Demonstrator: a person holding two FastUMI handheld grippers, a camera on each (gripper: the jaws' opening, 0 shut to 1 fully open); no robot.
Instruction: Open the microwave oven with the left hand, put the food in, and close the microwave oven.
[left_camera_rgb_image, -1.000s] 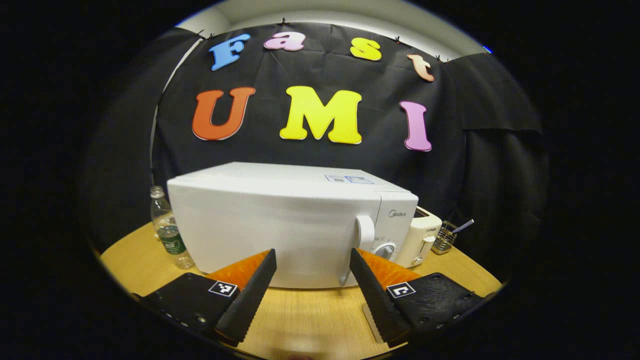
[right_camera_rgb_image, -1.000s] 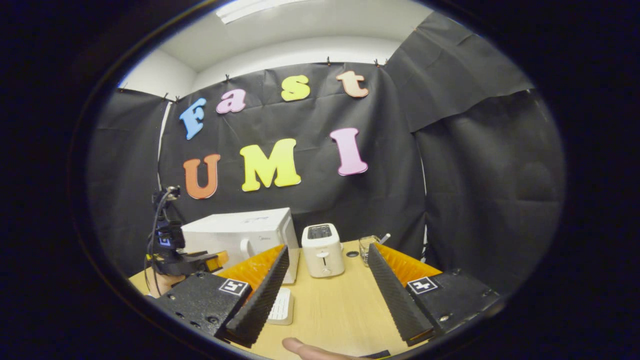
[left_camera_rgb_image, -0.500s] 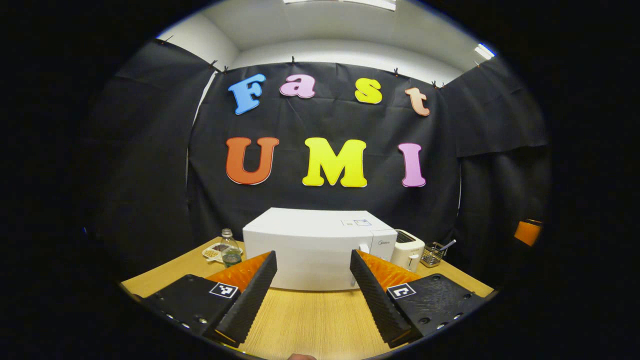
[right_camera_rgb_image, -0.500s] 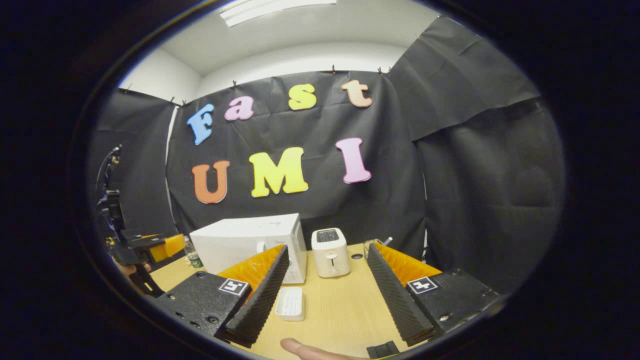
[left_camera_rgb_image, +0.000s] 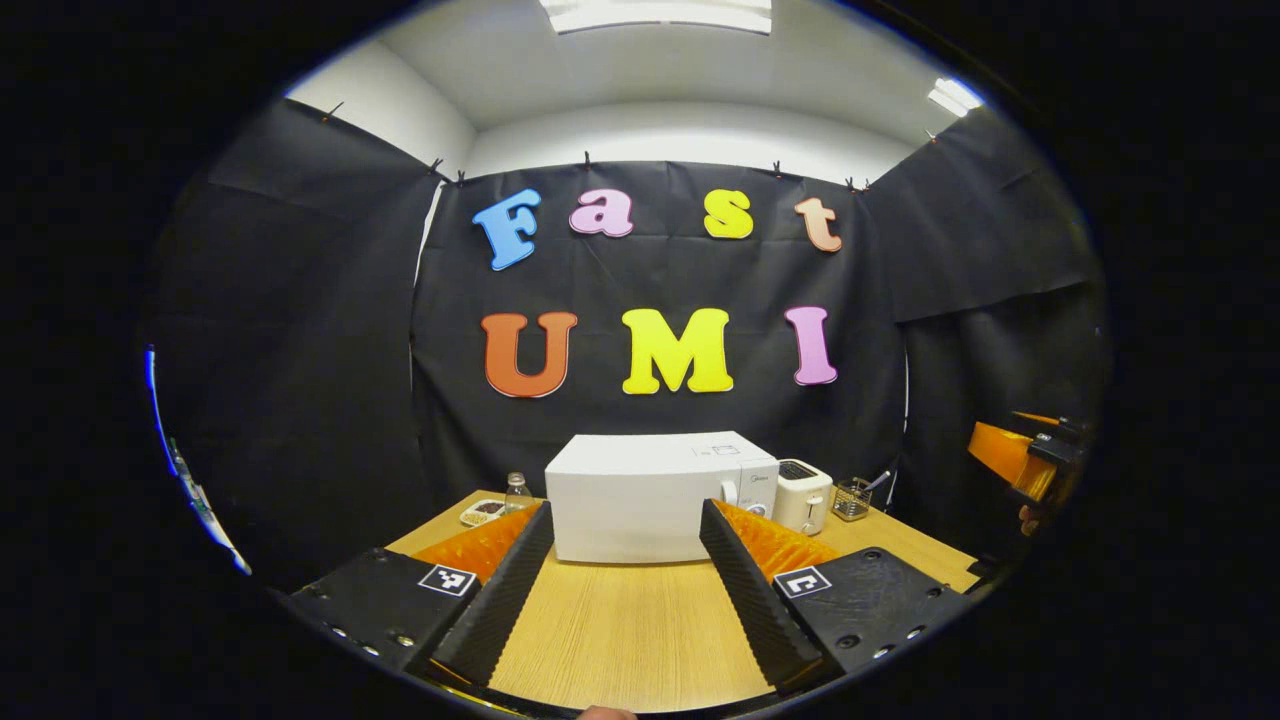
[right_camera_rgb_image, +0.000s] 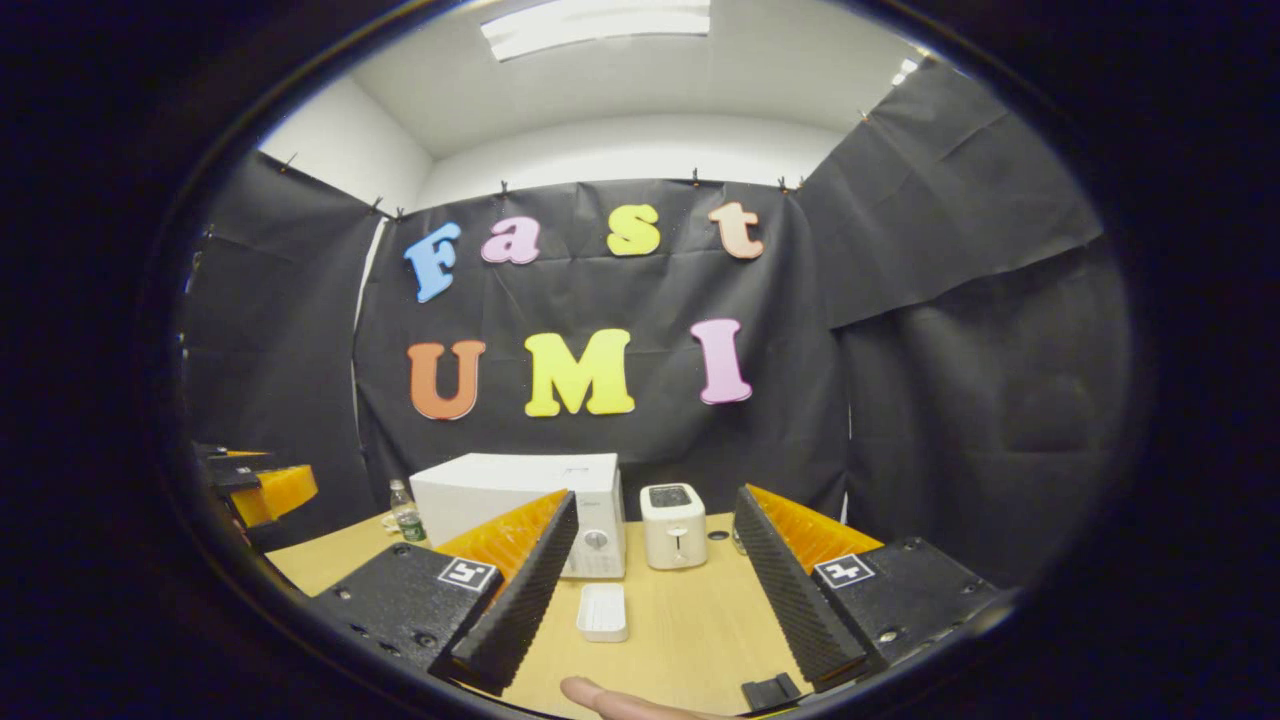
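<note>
The white microwave (left_camera_rgb_image: 650, 495) stands at the back of the wooden table (left_camera_rgb_image: 620, 625) with its door shut and its handle (left_camera_rgb_image: 730, 492) on the right side. My left gripper (left_camera_rgb_image: 625, 512) is open and empty, well back from the microwave. A small plate of food (left_camera_rgb_image: 483, 512) lies left of the microwave, beside a bottle (left_camera_rgb_image: 516, 490). In the right gripper view the microwave (right_camera_rgb_image: 515, 495) is far off to the left. My right gripper (right_camera_rgb_image: 655, 497) is open and empty above the table (right_camera_rgb_image: 690, 620). The other gripper (right_camera_rgb_image: 262, 490) hangs at the left edge.
A white toaster (left_camera_rgb_image: 802, 495) and a wire basket (left_camera_rgb_image: 853, 497) stand right of the microwave. A white rectangular dish (right_camera_rgb_image: 603, 612) lies on the table before the toaster (right_camera_rgb_image: 673, 525). A fingertip (right_camera_rgb_image: 610, 697) and a small black part (right_camera_rgb_image: 768, 690) show at the bottom edge.
Both grippers have drawn back from the microwave, which now looks much smaller and farther away. The left gripper has moved off to the left in the right gripper view. Both stay open.
</note>
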